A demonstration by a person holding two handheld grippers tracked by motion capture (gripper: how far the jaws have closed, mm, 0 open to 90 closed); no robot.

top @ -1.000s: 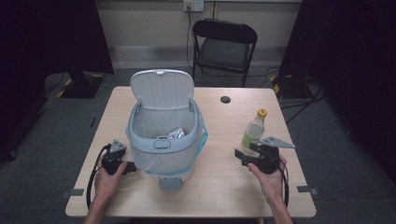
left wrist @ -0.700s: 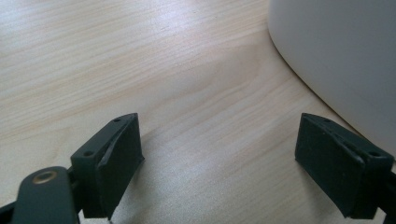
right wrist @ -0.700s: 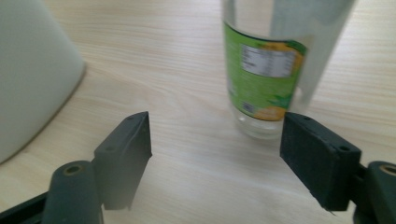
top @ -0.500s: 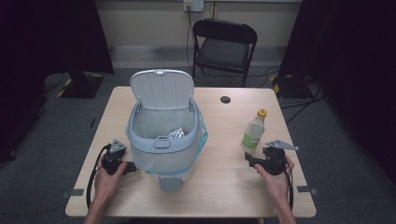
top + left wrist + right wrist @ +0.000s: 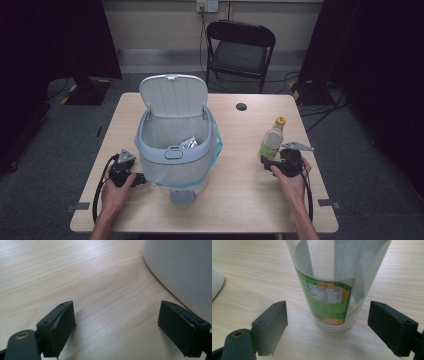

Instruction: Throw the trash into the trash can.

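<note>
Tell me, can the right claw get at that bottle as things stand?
Probably yes: the right claw is open, the bottle stands upright just ahead of it, and nothing lies between them on the table.

The high view is dim, its surroundings falling into black. Overhead light leaves a pale sheen on the counter [image 5: 82, 255]; nearest fingers [image 5: 270, 327] look soft.
</note>
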